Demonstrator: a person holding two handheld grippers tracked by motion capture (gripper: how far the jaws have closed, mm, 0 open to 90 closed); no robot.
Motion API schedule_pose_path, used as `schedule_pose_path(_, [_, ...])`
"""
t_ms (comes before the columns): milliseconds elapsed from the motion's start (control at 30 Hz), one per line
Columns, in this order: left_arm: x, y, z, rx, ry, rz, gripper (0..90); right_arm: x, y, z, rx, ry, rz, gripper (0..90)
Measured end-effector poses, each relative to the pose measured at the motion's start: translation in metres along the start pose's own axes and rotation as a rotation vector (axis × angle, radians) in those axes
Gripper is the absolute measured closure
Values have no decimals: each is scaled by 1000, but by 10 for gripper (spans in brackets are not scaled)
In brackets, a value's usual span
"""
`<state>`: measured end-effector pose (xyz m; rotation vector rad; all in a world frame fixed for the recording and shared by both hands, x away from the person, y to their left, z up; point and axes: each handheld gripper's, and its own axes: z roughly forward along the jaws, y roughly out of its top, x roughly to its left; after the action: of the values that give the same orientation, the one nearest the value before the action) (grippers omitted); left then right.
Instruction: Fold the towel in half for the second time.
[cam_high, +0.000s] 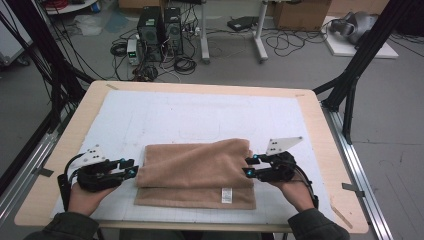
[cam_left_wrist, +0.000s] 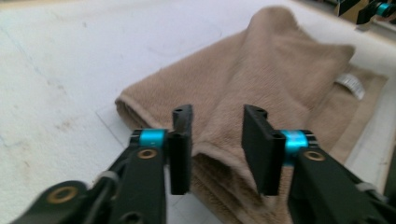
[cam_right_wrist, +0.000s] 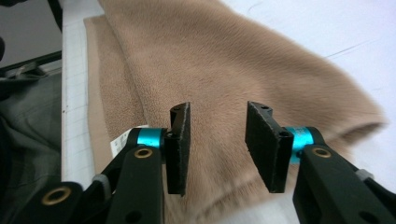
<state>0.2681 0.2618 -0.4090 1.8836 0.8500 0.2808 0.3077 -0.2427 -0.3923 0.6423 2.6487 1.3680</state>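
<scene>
Now both the left gripper (cam_high: 131, 167) and right gripper (cam_high: 248, 166) have jaws open at the folded towel (cam_high: 195, 172), probably released, so withdraw sideways without dragging its folded edges.

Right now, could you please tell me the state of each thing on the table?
Towel: folded, lying flat on the mat, upper layer bunched, label showing at its near edge.
Left gripper: fingers open, at the towel's left end, gripping nothing.
Right gripper: fingers open, at the towel's right end, gripping nothing.
</scene>
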Motion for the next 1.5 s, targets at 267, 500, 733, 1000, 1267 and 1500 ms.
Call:
schedule_pose_path(267, [-6, -11, 39, 164, -71, 19, 680, -7, -12, 53, 130, 42, -8, 628])
schedule_pose_path(500, [-12, -5, 34, 123, -1, 74, 860, -3, -1, 38, 91, 73, -40, 850])
schedule_pose_path(733, [-13, 12, 0, 28, 27, 68, 777, 14, 13, -7, 34, 100, -81, 845])
schedule_pose_path(1000, [-25, -2, 24, 127, -61, 76, 684, 15, -14, 11, 106, 129, -26, 684])
schedule_pose_path(1267, [-39, -16, 43, 224, -64, 171, 822, 19, -28, 37, 153, 146, -24, 771])
schedule_pose_path(1500, [-29, -2, 14, 128, 6, 154, 860, 30, -7, 22, 86, 179, -63, 826])
